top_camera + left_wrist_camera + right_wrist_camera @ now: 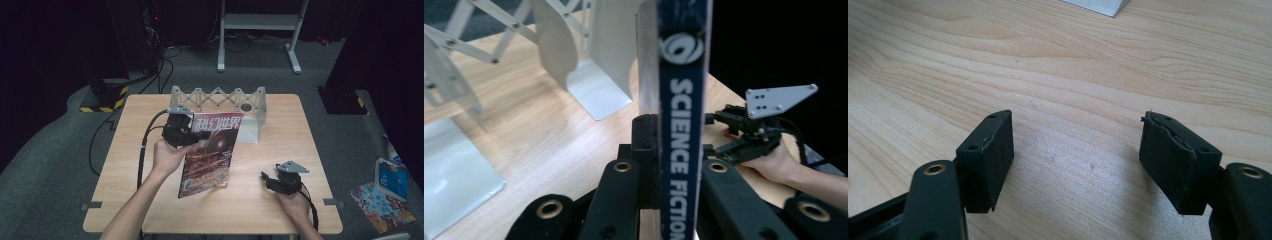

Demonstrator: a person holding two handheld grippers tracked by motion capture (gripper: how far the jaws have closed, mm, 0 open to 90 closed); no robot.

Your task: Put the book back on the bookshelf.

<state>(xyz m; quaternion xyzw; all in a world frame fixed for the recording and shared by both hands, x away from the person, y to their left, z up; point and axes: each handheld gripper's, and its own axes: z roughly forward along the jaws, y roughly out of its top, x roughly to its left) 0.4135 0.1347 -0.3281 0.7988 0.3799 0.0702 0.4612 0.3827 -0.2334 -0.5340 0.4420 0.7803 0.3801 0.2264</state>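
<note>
One magazine (210, 152) is in play, a sci-fi title w/ a red-brown cover, held up off the table (280, 200) near its centre, tilted so the cover faces the high view. Its top edge is just in front of the rack, its lower corner hangs over the tabletop toward the near edge.

Left gripper (192, 137) is clenched on the magazine's left edge, i.e. the spine side; in the left gripper view the dark blue spine (681, 130) reading "SCIENCE FICTION" stands upright betw. the two black jaws, pads pressed on it from both sides. Left hand (167, 157) grips the tool from below, cable trailing off toward the left edge.

Right gripper (267, 179) sits low over the table near the right part of the near edge, well apart from the magazine. Its jaws are released, wide apart w/ bare wood grain betw. them in the right gripper view (1075, 165); nothing held.

White accordion-style book rack (220, 100) stands at the far edge, centre, w/ flat white divider plates (599, 85); slots look unoccupied as far as visible. Magazine isn't in any slot.
</note>
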